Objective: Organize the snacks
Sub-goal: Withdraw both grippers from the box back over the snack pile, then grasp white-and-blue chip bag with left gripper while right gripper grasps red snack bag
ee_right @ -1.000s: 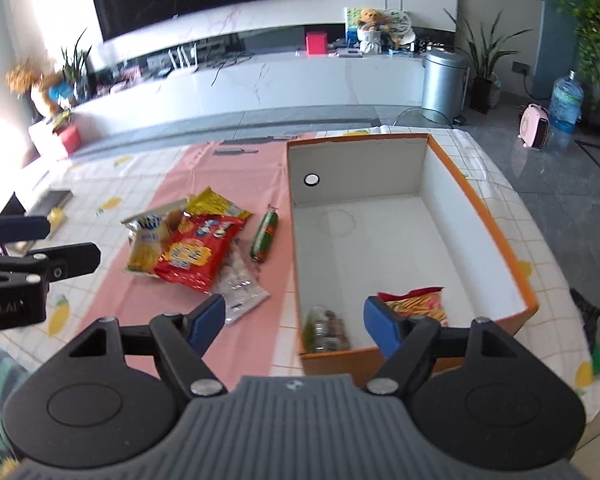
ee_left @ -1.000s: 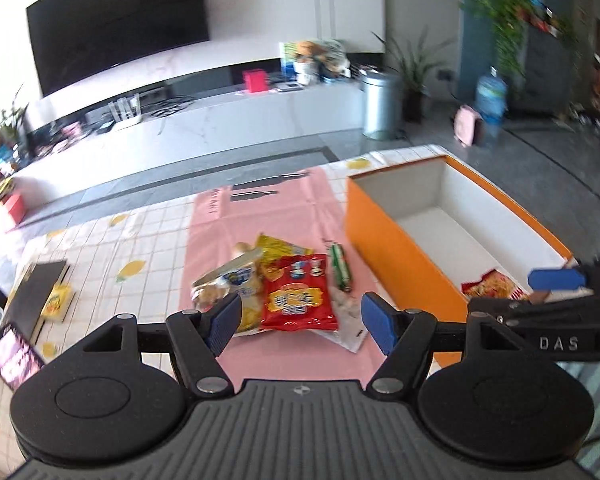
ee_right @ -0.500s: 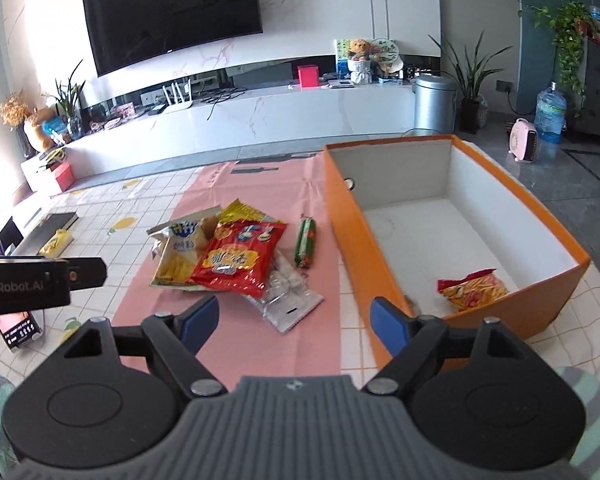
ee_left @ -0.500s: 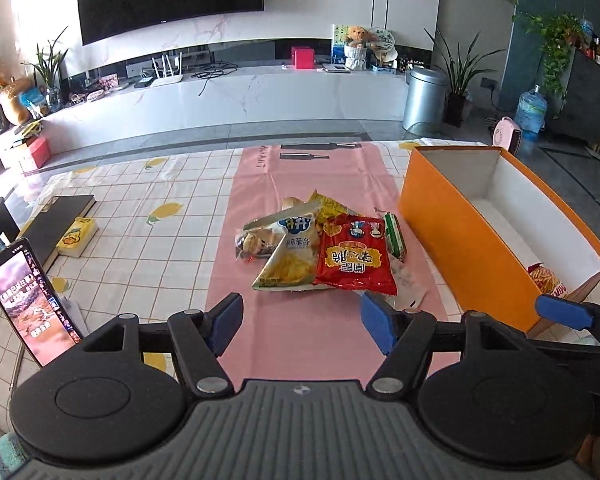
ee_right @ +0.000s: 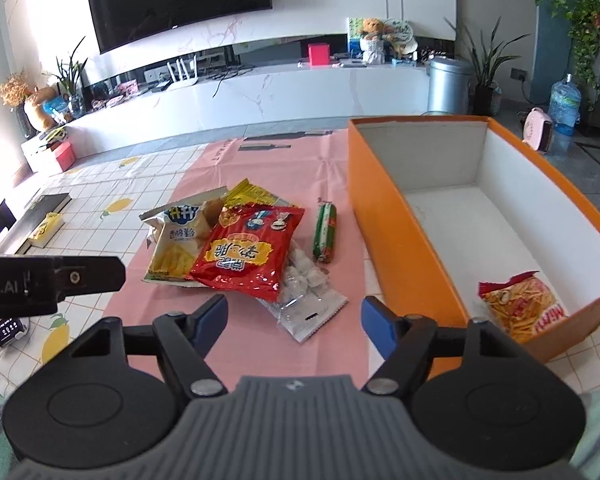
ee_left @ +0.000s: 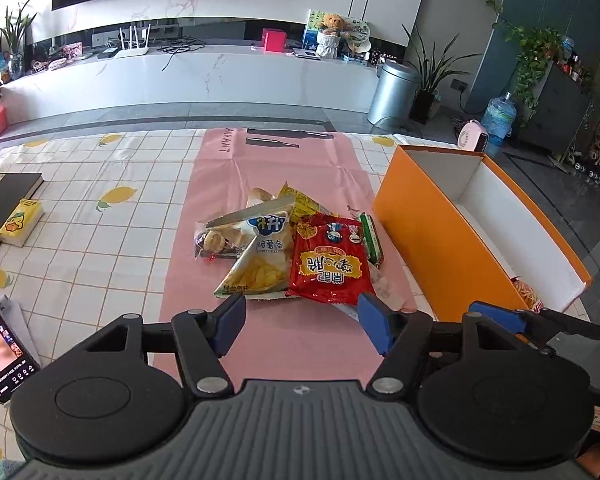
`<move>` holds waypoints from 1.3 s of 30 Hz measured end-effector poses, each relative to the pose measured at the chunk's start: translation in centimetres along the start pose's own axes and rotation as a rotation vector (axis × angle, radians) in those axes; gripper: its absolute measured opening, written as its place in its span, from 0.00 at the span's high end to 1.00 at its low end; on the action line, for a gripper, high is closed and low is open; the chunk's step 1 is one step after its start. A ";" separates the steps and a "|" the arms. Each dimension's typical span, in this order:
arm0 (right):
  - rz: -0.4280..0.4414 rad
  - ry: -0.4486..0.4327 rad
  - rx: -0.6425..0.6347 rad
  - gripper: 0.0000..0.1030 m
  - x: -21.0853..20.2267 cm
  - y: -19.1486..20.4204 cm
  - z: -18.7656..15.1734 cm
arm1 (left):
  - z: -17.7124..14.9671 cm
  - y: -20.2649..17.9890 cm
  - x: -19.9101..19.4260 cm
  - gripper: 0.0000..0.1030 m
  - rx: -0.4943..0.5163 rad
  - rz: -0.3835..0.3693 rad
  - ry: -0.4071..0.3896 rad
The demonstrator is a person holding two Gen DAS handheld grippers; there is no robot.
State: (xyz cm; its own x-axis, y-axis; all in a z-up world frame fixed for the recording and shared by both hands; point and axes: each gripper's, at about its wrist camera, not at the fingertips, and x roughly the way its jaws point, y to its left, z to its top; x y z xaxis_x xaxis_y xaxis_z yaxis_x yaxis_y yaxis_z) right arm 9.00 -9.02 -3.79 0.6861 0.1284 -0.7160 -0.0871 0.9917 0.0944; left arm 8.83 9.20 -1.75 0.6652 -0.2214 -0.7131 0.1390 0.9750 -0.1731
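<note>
A: While I hold off, items?
B: Orange box (ee_right: 384,216), right. Red packet (ee_right: 246,252), ahead of my right gripper (ee_right: 294,318), long axis pointing away. Left gripper (ee_left: 302,322) close too. Both jaws wide, empty.

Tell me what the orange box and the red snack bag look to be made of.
Orange box: likely cardboard, matte orange outside, white inside; its thin flat walls meet at folded corners. Red snack bag: seemingly glossy plastic film; it shows crinkles, bright glare and a crimped seal edge.
</note>
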 end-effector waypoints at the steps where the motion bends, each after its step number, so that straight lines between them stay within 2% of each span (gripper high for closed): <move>1: 0.007 0.007 -0.006 0.31 0.5 0.2 0.2 | 0.3 0.3 0.4 0.26 -0.010 0.004 0.001; 7: 0.045 0.032 -0.032 0.29 3.6 1.3 1.7 | 1.8 2.2 3.2 0.26 -0.088 0.032 0.026; 9: 0.049 0.033 -0.042 0.22 4.7 1.6 2.4 | 2.2 2.7 4.0 0.26 -0.095 0.040 0.030; 12: 0.036 0.039 -0.033 0.21 6.4 1.9 3.2 | 2.8 3.4 5.3 0.26 -0.097 0.047 0.044; 18: 0.034 0.089 0.010 0.16 10.0 2.5 4.1 | 3.5 5.0 7.7 0.32 -0.126 0.032 0.077; 24: 0.029 0.107 0.026 0.11 12.4 3.0 4.6 | 3.2 6.1 9.1 0.34 -0.149 0.036 0.104; 31: 0.019 0.129 0.001 0.09 14.3 3.2 4.3 | 3.0 6.7 11.1 0.34 -0.160 0.006 0.136; 35: 0.025 0.123 -0.022 0.13 14.3 3.1 4.1 | 2.7 6.5 12.4 0.34 -0.157 -0.023 0.147; 39: 0.017 0.104 -0.046 0.31 14.1 3.0 4.1 | 2.4 6.8 13.3 0.31 -0.176 -0.035 0.139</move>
State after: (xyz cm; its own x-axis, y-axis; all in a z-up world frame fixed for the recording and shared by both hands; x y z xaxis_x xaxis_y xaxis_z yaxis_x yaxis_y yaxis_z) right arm 21.34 -4.23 -10.80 0.6061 0.1424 -0.7825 -0.1329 0.9881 0.0769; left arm 20.41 12.95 -10.81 0.5531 -0.2669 -0.7892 0.0216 0.9515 -0.3067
